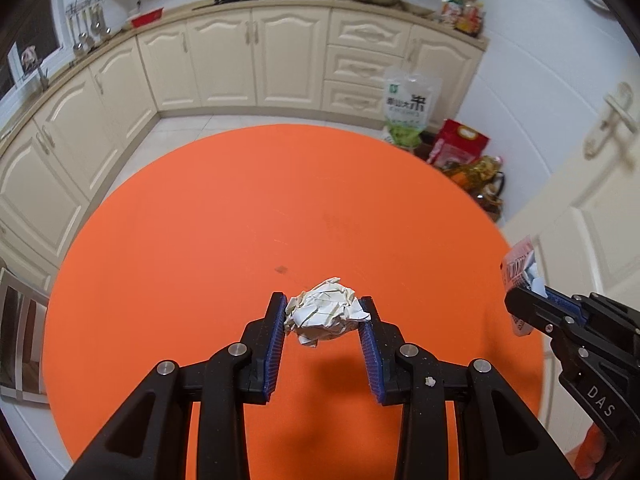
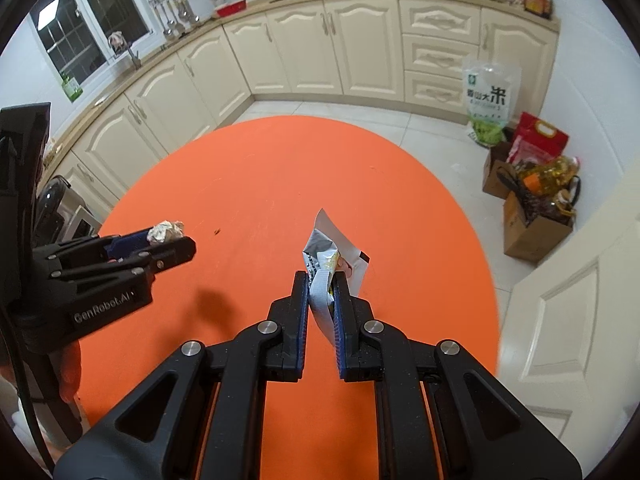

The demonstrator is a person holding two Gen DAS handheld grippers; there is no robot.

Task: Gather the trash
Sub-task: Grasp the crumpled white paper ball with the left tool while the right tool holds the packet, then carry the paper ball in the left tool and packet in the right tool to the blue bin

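Holding both loads over the round orange table [image 1: 200, 220]. Your left gripper [image 1: 325, 307] is clenched on a crumpled white paper ball [image 1: 322, 310], and your right gripper [image 2: 321, 282] pinches a flattened silver snack wrapper [image 2: 330, 256].

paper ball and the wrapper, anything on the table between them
Only a small dark speck on the bare orange table, seen in the right wrist view between the crumpled paper ball and the wrapper.

Paper ball [image 1: 322, 310] left of wrapper [image 2: 334, 254], both above table [image 1: 200, 220]
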